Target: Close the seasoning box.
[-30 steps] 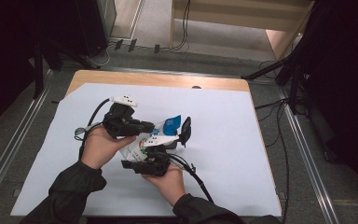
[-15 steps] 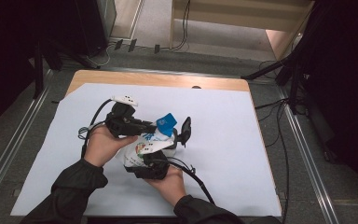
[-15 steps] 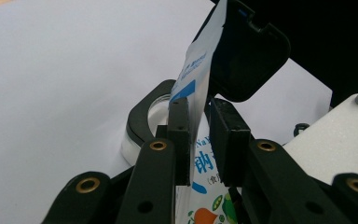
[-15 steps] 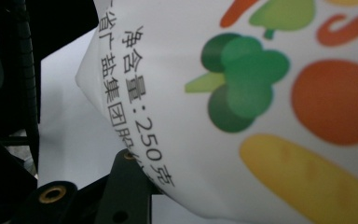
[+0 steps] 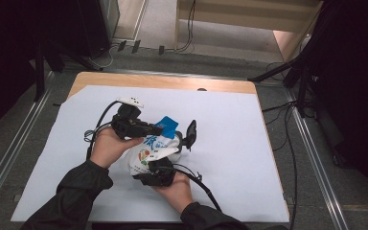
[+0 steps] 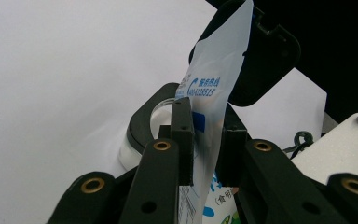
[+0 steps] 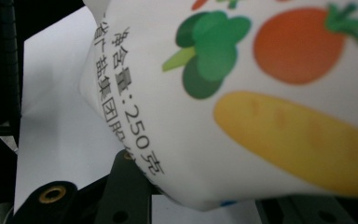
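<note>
The desk (image 5: 230, 87) is mostly covered by a white sheet (image 5: 235, 158), with just a strip of bare wood along the far edge. Cables (image 5: 287, 143) run across the floor off the right edge, plus dark stands round the sides. Nothing else lies on the sheet.

Both hands meet a bit left of the desk's middle, toward the near edge, with a plastic pouch (image 5: 148, 151) between them — white, blue top, veggie pictures on it. The left gripper (image 6: 208, 140) has its jaws pinched onto the pouch's thin blue-printed upper edge, nearly closed with just the film between. The right gripper (image 5: 165, 158) is under the pouch's fat lower part; in its own view the pouch (image 7: 242, 93) blocks the jaw tips, so I can't tell if it's clamped or just cradling.
</note>
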`<state>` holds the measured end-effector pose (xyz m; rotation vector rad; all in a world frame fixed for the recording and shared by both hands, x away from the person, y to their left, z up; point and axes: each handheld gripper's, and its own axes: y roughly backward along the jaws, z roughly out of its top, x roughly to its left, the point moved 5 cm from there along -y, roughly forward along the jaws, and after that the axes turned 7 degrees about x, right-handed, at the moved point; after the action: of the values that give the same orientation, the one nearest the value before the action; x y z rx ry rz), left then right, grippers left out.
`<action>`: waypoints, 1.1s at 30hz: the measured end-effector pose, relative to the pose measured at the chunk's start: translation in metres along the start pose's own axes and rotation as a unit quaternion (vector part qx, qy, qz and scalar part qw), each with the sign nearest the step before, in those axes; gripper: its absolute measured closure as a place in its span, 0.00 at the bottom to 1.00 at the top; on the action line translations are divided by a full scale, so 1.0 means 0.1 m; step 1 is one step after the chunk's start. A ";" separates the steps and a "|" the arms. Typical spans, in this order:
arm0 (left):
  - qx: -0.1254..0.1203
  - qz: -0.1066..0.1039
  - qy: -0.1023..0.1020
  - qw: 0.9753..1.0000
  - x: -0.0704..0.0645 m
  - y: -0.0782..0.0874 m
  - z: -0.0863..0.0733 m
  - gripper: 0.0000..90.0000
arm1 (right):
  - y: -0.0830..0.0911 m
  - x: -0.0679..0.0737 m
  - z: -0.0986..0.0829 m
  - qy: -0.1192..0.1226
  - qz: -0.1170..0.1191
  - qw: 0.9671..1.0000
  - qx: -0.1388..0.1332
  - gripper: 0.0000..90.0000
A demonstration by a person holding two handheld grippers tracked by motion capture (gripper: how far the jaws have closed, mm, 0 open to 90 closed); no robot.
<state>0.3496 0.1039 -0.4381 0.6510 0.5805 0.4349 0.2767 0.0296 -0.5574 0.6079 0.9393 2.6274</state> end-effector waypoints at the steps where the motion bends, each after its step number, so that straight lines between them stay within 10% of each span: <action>1: -0.004 -0.003 0.000 1.000 0.00 0.00 0.00 0.91 | 0.00 0.00 -0.01 -0.003 0.000 1.000 0.001 0.74; 33: -0.058 -0.026 -0.032 0.997 -0.15 0.39 -0.04 1.00 | 0.20 -0.18 -0.14 -0.045 -0.026 0.999 -0.012 0.66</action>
<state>0.3279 0.1253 -0.4090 0.5355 0.5066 0.3939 0.2831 0.0000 -0.5599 0.6812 0.8845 2.5388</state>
